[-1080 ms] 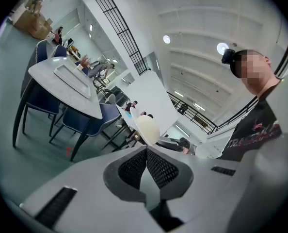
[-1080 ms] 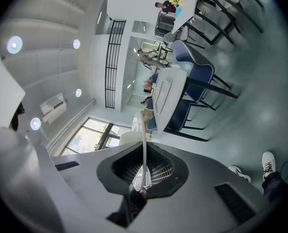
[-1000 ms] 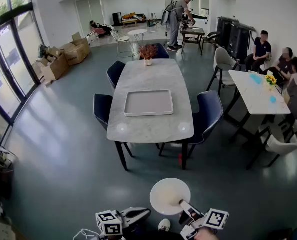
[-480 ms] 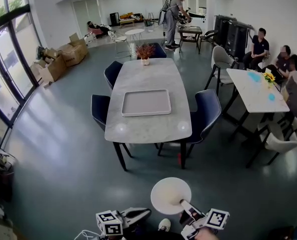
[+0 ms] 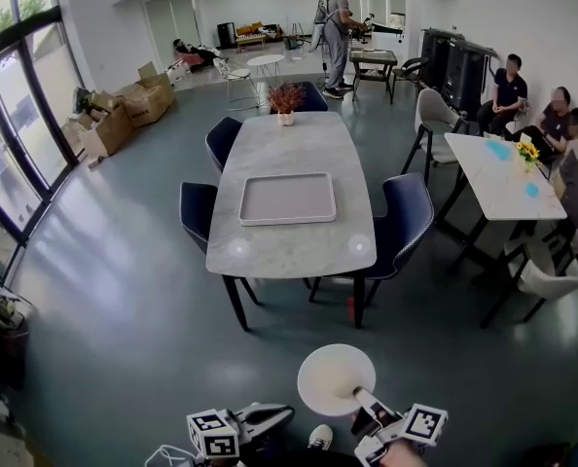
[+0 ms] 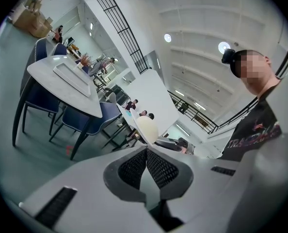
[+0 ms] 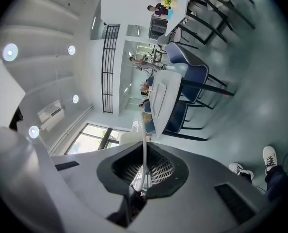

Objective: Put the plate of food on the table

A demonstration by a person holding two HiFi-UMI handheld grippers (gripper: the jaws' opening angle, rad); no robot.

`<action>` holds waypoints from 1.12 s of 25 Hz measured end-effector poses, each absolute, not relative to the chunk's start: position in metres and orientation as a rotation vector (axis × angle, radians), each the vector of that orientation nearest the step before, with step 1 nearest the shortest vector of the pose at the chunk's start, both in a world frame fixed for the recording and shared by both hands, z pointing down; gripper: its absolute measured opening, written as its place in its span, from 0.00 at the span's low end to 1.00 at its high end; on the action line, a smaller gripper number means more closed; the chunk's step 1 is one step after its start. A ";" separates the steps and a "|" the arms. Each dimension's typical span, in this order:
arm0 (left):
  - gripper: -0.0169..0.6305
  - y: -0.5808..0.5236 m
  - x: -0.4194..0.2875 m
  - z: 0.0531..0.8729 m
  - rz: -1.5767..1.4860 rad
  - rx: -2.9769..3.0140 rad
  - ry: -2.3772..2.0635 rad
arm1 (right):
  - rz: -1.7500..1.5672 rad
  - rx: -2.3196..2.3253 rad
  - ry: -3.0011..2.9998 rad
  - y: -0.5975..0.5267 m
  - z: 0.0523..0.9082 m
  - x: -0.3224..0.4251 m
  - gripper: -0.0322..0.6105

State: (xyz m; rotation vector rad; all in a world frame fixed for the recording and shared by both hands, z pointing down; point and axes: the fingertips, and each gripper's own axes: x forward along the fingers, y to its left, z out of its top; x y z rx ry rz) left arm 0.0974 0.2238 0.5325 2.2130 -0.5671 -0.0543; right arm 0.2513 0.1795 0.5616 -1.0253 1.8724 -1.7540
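Note:
A round white plate (image 5: 335, 378) hangs level above the floor at the bottom of the head view, its top plain cream. My right gripper (image 5: 360, 396) is shut on its near rim. In the right gripper view the plate (image 7: 144, 130) shows edge-on as a thin line between the pads of the right gripper (image 7: 144, 155). My left gripper (image 5: 281, 414) is to the left of the plate, apart from it, shut on nothing. In the left gripper view the left gripper (image 6: 146, 155) has its pads touching, with the plate (image 6: 147, 129) beyond. The marble dining table (image 5: 299, 246) stands ahead.
A grey tray (image 5: 288, 198) lies on the table's middle and a flower pot (image 5: 286, 101) stands at its far end. Dark blue chairs (image 5: 404, 220) flank the table. Seated people and a second white table (image 5: 495, 181) are at the right. Cardboard boxes (image 5: 114, 120) sit at the back left.
The plate and both grippers keep their pose, the plate drifting slightly right. The table has barely shifted in view. The person standing at the far end has moved a little.

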 end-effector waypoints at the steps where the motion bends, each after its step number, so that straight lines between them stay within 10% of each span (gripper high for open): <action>1: 0.04 0.224 0.097 0.532 -0.054 2.212 -0.571 | -1.757 -1.014 1.866 0.179 0.561 0.250 0.08; 28: 0.04 0.190 0.045 0.528 -0.051 2.216 -0.529 | -1.699 -1.021 1.846 0.140 0.549 0.205 0.08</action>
